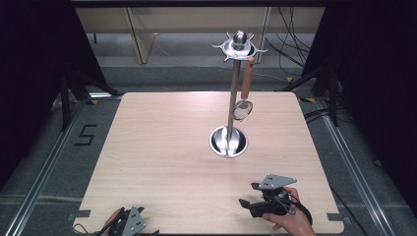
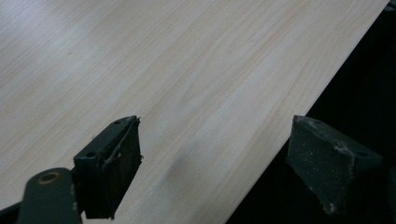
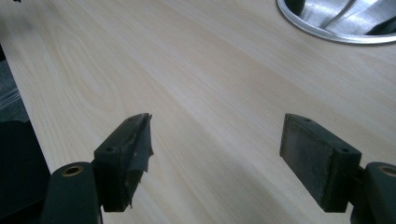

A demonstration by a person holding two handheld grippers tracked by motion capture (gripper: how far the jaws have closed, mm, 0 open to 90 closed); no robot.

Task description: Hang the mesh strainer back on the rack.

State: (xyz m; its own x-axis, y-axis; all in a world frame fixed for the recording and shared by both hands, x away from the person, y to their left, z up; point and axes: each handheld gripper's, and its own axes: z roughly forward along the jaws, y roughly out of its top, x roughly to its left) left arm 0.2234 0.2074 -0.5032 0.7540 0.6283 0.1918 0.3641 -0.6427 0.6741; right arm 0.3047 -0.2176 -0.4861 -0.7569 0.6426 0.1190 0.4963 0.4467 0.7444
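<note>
A steel utensil stand [image 1: 231,98] rises from a round dish base [image 1: 228,141] in the middle of the wooden table [image 1: 162,147]. From its top ring [image 1: 239,47] hangs a wooden-handled strainer [image 1: 244,93]. My right gripper [image 1: 248,195] sits near the front right, held by a hand, its jaws wide apart over bare wood [image 3: 215,140]; the dish rim [image 3: 327,32] lies ahead. My left gripper [image 1: 123,222] rests at the front left edge, jaws apart with nothing between them [image 2: 215,158], one jaw past the table edge.
Black curtains flank the table on both sides. Metal floor rails [image 1: 44,172] run along the left and right. Cables [image 1: 290,44] lie on the floor behind the table. Bare wood stretches between the grippers and the stand.
</note>
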